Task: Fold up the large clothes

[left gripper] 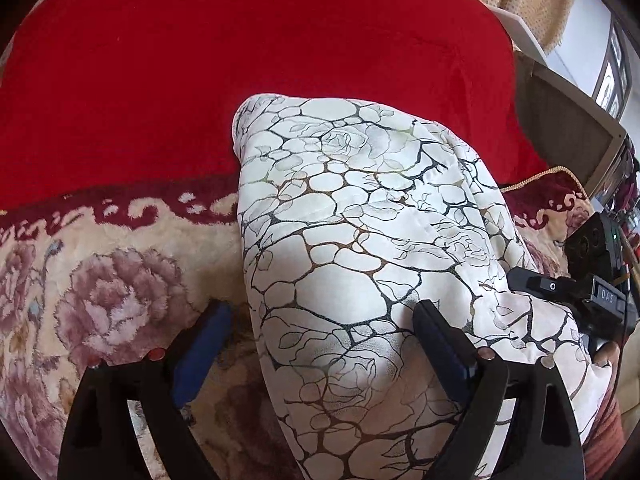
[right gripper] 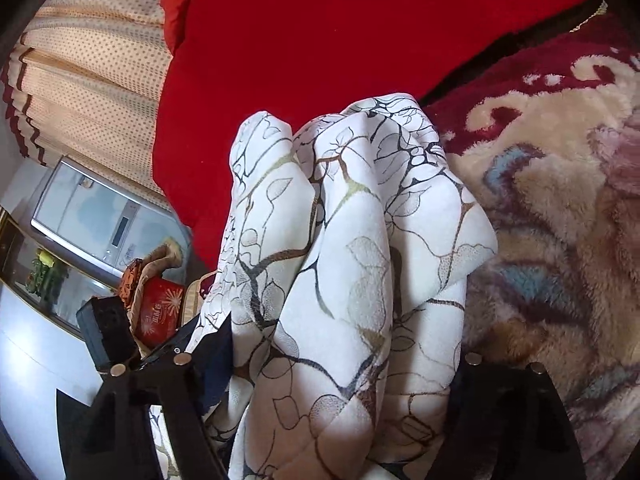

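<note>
A thick white garment (left gripper: 360, 240) printed with black veins and roses lies in a raised ridge across the bed. In the left wrist view it runs between the fingers of my left gripper (left gripper: 324, 340), which stands open. The blue pad (left gripper: 208, 340) on the left is clear of the cloth, while the other finger rests against it. My right gripper (left gripper: 560, 288) shows at the garment's right end. In the right wrist view the bunched garment (right gripper: 352, 260) fills my right gripper (right gripper: 344, 368), which is shut on the bundle and holds it off the bed.
A red blanket (left gripper: 260, 60) covers the far part of the bed. A plush floral blanket (left gripper: 112, 288) lies under the garment. In the right wrist view a dotted curtain (right gripper: 92, 60), a white appliance (right gripper: 92, 212) and a red tin (right gripper: 160, 312) stand to the left, beyond the bed.
</note>
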`<state>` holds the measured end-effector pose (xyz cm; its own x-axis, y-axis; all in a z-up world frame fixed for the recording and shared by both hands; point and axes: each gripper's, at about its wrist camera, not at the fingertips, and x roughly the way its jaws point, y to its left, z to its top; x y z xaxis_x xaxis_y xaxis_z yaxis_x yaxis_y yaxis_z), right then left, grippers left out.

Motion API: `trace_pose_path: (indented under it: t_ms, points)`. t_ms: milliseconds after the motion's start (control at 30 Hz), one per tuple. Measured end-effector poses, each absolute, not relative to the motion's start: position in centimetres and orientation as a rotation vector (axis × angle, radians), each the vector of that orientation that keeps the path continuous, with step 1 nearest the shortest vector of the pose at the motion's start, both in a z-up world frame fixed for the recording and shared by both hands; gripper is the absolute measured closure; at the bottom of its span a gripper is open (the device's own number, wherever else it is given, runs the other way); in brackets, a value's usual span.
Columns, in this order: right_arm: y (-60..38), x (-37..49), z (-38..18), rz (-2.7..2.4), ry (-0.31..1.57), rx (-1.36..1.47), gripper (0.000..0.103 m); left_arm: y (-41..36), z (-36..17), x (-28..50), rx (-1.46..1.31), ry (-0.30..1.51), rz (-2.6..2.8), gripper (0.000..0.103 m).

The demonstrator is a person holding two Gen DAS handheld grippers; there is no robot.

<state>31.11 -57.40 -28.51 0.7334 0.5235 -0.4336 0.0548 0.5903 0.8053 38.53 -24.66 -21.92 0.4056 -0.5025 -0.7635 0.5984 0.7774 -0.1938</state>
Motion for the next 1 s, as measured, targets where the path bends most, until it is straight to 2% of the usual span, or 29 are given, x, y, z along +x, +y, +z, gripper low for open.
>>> trace_pose_path:
  t_ms: [267, 367, 433, 500, 533, 700, 833, 1000]
  points:
    - [-57.2, 30.3, -28.7, 0.293, 0.704, 0.909, 0.022, -22.7, -25.8, 42.7, -0.275, 1.203, -0.875, 0.009]
    - [-57.1, 30.3, -28.7, 0.287, 0.702, 0.904, 0.022, -22.7, -26.6, 43.1, -0.324, 1.227, -0.898, 0.009]
    - [-56.9, 30.3, -28.6, 0.277, 0.704, 0.898, 0.022, -22.7, -26.3, 43.2, -0.322, 1.219, -0.901, 0.013]
    - [-56.4, 30.2, -28.2, 0.258, 0.705, 0.884, 0.024, -22.7, -25.8, 42.9, -0.31, 1.202, -0.891, 0.023]
    - [-56.1, 30.2, -28.0, 0.247, 0.707, 0.872, 0.026, -22.7, -25.4, 42.6, -0.297, 1.188, -0.886, 0.025]
    - [-54.5, 29.9, -25.9, 0.196, 0.698, 0.78, 0.04, -22.4, -23.9, 42.0, -0.241, 1.114, -0.873, 0.05]
    - [-53.0, 29.3, -23.8, 0.167, 0.663, 0.717, 0.047, -22.1, -22.0, 41.3, -0.203, 1.059, -0.889, 0.055]
    - [-51.8, 28.6, -21.9, 0.17, 0.622, 0.694, 0.049, -21.3, -20.2, 39.4, -0.134, 0.998, -0.885, 0.056]
